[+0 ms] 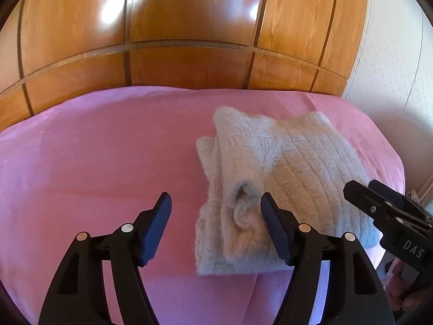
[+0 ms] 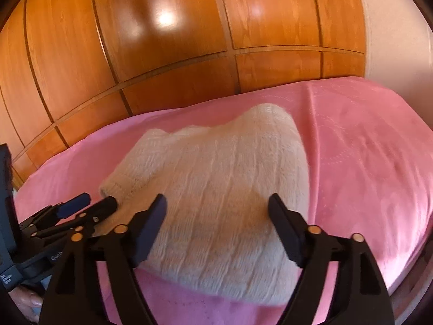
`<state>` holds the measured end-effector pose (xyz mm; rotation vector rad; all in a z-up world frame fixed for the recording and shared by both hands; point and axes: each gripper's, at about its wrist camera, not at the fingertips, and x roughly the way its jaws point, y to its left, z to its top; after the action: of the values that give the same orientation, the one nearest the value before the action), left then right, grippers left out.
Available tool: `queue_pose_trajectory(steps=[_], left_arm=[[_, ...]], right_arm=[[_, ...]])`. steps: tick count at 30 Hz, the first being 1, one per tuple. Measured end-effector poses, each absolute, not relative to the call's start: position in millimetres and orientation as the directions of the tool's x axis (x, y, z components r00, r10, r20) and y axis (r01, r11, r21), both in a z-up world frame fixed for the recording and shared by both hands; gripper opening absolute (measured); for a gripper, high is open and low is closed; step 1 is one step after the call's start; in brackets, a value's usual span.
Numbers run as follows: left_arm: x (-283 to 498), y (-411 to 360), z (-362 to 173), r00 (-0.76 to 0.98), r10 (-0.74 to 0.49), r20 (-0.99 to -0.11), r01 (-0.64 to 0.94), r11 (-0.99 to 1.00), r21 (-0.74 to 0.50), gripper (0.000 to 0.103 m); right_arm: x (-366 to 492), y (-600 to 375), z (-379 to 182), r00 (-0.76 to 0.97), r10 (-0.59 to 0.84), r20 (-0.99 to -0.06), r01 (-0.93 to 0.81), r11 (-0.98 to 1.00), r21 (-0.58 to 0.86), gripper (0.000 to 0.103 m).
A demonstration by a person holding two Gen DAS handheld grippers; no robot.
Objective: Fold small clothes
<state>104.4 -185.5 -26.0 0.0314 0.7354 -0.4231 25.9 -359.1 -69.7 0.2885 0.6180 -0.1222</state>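
Cream knitted sweater (image 1: 276, 178) lay folded into a thick, soft bundle on the pink bedspread (image 1: 94, 162), toward its right side in the left wrist view. Its yarn was fuzzy, worked in ribs and cable-like rows, and a curled cuff stuck up at the near edge. The bedspread was smooth and slightly velvety, with faint embossed patterns and a long crease running near to far. Behind the bed stood a glossy orange-brown wooden wardrobe (image 2: 162, 40), panelled with dark grooves and catching bright window glare; a pale textured wall (image 1: 392, 67) rose at the far right.

The left gripper (image 1: 215, 199) hovered at the bundle's near left edge, jaws spread and holding nothing. The right gripper (image 2: 217, 199) hung above the sweater's near part, its jaws spread wide, nothing pinched.
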Motion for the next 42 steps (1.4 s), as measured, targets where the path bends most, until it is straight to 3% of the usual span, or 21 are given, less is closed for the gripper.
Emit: queue_pose_trajectory(steps=[3, 10, 13, 21, 42], left_arm=[[93.7, -176.8, -20.5, 0.678, -0.355, -0.644, 0.369, 0.922, -0.120, 0.077], [73.4, -158.4, -12.7, 0.723, -0.285, -0.630, 0.296, 0.951, -0.091, 0.077], [69.7, -151.8, -12.1, 0.724, -0.270, -0.635, 0.276, 0.957, -0.092, 0.085], [56.4, -139.5, -7.6, 0.750, -0.237, -0.618, 0.241, 0.967, -0.078, 0.092], [44.3, -138.6, 4.6, 0.781, -0.228, -0.581, 0.241, 0.969, -0.056, 0.098]], right_arm=[[12.8, -353.8, -68.1, 0.803, -0.077, -0.591, 0.248, 0.944, 0.215, 0.092], [-4.5, -342.3, -63.3, 0.796, -0.193, -0.574, 0.329, 0.934, 0.141, 0.100], [-10.0, -334.3, -59.0, 0.795, -0.223, -0.564, 0.338, 0.935, 0.107, 0.100], [-18.2, -319.5, -54.8, 0.800, -0.258, -0.542, 0.342, 0.938, 0.058, 0.100], [-24.0, -308.3, -49.1, 0.813, -0.261, -0.520, 0.336, 0.940, 0.053, 0.100]])
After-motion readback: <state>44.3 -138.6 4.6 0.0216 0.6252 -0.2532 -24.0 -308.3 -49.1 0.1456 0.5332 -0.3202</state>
